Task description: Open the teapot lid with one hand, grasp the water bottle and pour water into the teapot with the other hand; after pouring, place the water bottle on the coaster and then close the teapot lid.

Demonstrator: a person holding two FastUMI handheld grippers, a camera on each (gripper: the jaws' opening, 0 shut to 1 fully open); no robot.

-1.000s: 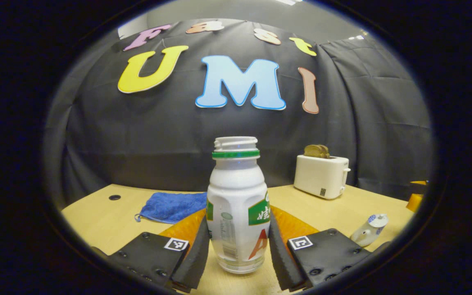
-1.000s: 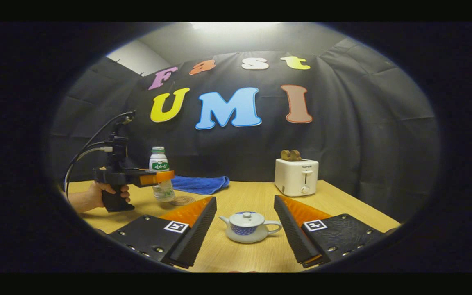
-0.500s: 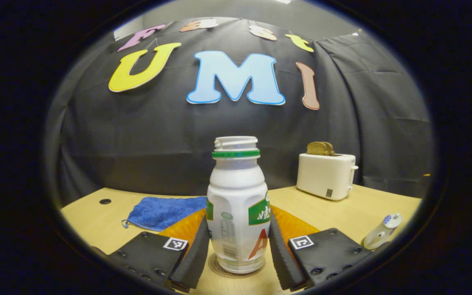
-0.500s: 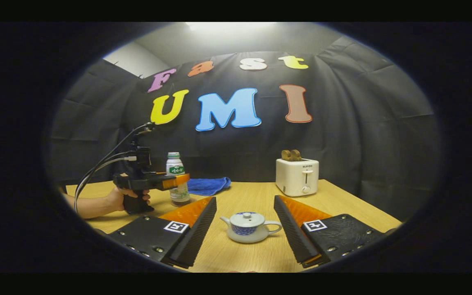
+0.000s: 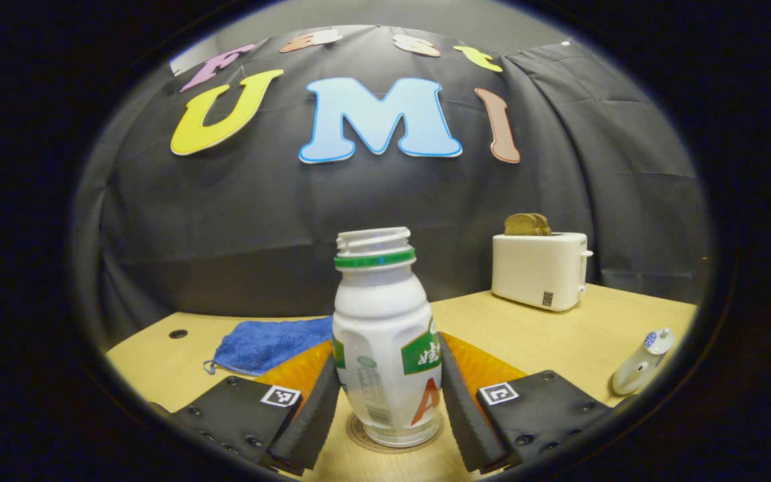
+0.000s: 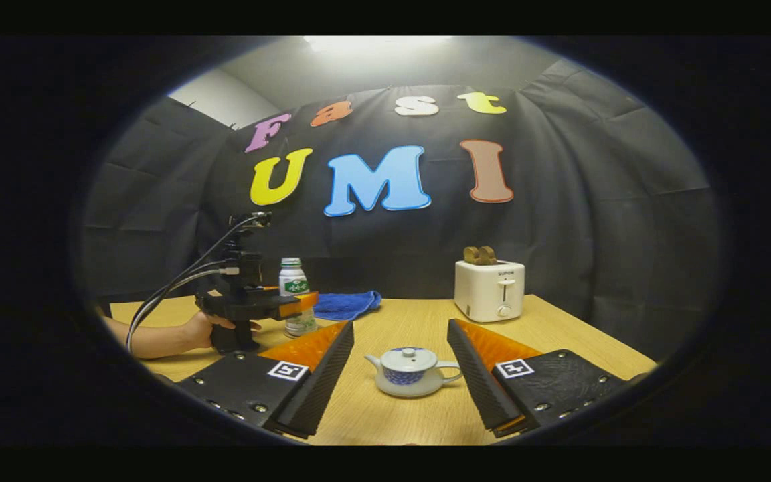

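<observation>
The white water bottle (image 5: 385,335), uncapped with a green neck ring, stands upright on the round coaster (image 5: 392,445). My left gripper (image 5: 385,345) is shut on its lower body, one finger on each side. In the right gripper view a hand holds that left gripper (image 6: 292,306) around the bottle (image 6: 294,281) at the far left. The white-and-blue teapot (image 6: 412,371) sits on the table with its lid on, just beyond my open right gripper (image 6: 399,335), between the lines of its fingers. The same teapot (image 5: 640,361) appears at the right edge of the left gripper view.
A blue cloth (image 5: 265,345) lies at the back left of the wooden table (image 5: 546,335). A white toaster (image 5: 539,268) with toast in it stands at the back right. A small hole (image 5: 178,333) marks the table's far left corner.
The left gripper has carried the bottle away from the teapot and lowered it until its base rests on the coaster. The right gripper stays open and has barely shifted.
</observation>
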